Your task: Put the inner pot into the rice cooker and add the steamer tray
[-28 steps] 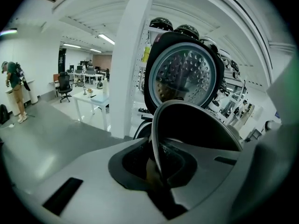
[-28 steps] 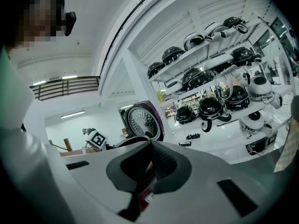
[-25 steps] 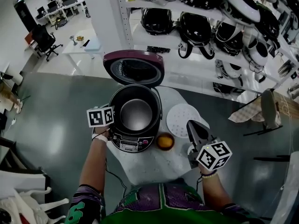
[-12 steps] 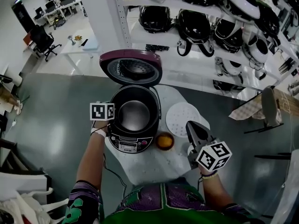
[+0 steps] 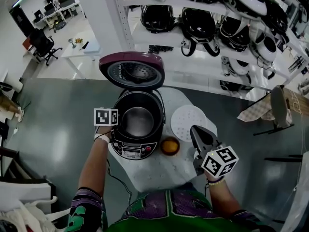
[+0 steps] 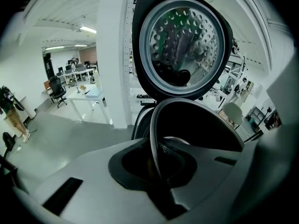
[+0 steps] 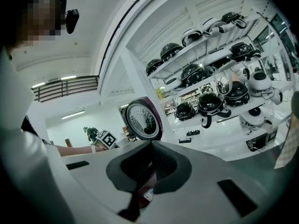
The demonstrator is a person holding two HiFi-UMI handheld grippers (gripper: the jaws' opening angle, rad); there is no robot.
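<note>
In the head view the left tongs' (image 6: 158,162) jaws lay hidden under their marker cube (image 5: 105,116). Print on the rice cooker's (image 5: 159,115) panel (image 5: 131,150) was too small to read. The right tongs (image 7: 150,153) blocked most of the cooker below its lid (image 7: 142,120) in their own view.

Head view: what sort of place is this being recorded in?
Probably an appliance test lab beside an open office, not a home kitchen: shelving crowded with rice cookers, desks and a swivel chair behind, a small round table on grey floor.
</note>
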